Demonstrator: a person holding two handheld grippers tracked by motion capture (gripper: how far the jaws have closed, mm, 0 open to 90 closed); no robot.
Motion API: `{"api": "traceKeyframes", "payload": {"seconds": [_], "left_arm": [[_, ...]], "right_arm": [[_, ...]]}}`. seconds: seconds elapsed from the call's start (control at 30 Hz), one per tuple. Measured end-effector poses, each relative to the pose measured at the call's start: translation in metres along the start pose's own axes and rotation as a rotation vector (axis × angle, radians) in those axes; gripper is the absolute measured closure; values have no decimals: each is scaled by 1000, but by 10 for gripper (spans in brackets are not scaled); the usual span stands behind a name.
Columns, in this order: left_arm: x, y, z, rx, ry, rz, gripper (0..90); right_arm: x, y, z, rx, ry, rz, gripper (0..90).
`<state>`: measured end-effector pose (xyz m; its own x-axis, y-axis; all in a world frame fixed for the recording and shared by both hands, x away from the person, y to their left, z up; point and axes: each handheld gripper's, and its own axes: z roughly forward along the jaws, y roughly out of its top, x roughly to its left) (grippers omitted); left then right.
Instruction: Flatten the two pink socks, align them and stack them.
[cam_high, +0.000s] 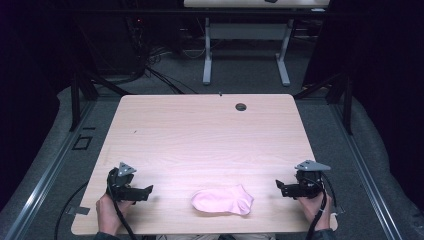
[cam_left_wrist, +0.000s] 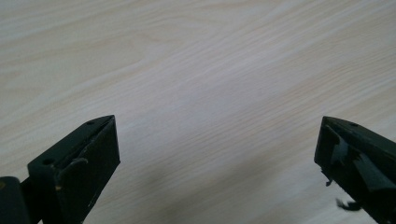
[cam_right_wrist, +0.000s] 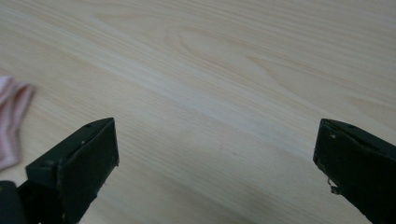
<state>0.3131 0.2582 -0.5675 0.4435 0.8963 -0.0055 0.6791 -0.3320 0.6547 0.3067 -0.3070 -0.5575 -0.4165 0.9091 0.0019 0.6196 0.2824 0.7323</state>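
A pink sock lies flat and folded near the table's front edge, between my two grippers. My left gripper rests low at the front left, held by a hand, its jaws pointing right toward the sock and apart from it. In the left gripper view the left gripper stands wide open over bare wood. My right gripper sits at the front right, pointing left toward the sock. In its own view the right gripper is wide open with nothing between the jaws, and the sock's edge lies off to the left.
The light wooden table has a dark cable hole near its far edge. Cables trail from both grippers over the front edge. Beyond the table stand a white desk frame and dark floor.
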Motion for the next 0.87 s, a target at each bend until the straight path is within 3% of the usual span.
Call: {"api": "traceKeyframes", "payload": {"seconds": [0.1,0.27,0.5,0.87], "left_arm": [[9,-8,9,2,31,-24,0],[17,-15,14,-25,46,-43,0],[23,-20,16,-76,48,-48,0],[26,-15,21,-77,50,-49,0]], "right_arm": [[-14,-8,9,32,-19,24,0],[-20,-14,17,71,-52,24,0],[-25,-21,23,42,-53,57,0],[-25,-22,24,31,-56,61,0]]}}
